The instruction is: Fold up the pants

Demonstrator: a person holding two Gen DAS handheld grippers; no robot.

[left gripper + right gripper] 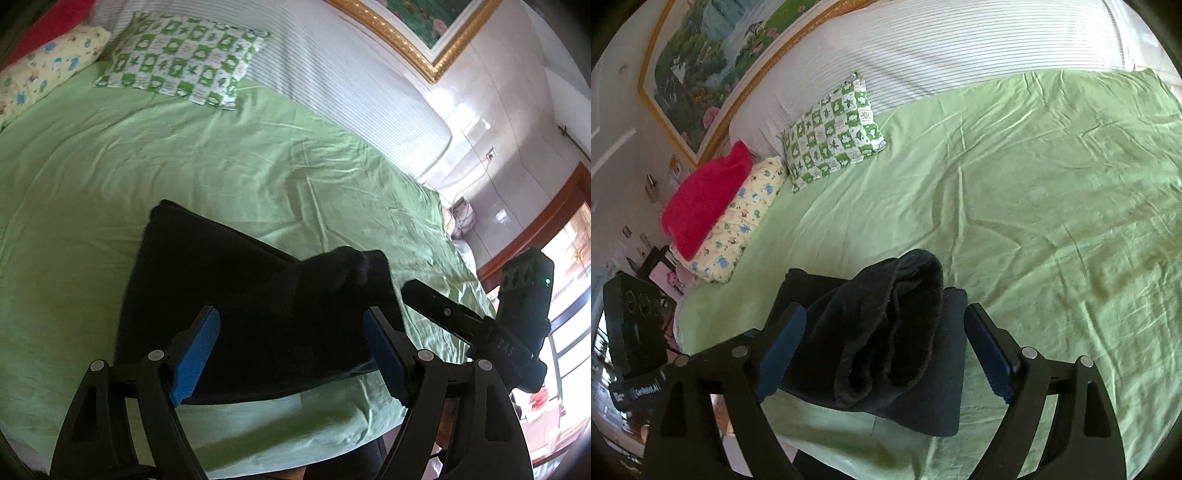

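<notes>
The dark pants [240,302] lie folded into a compact bundle on the green bedsheet [184,166], near the bed's front edge. In the right wrist view the pants [886,332] show a flat lower layer with a bunched, rolled end lying on top. My left gripper [291,350] hovers over the bundle with its blue pads [195,354] wide apart and touching nothing. My right gripper [886,354] is open too, its pads [990,358] standing clear on either side of the cloth. The right gripper's body [517,317] shows at the right of the left wrist view.
A green-and-white checked pillow [834,136], a pale patterned pillow [738,229] and a red cushion [705,199] lie at the head of the bed. Behind them are a white striped headboard [960,44] and a gold-framed painting [713,62]. The bed's edge [295,454] runs just below the pants.
</notes>
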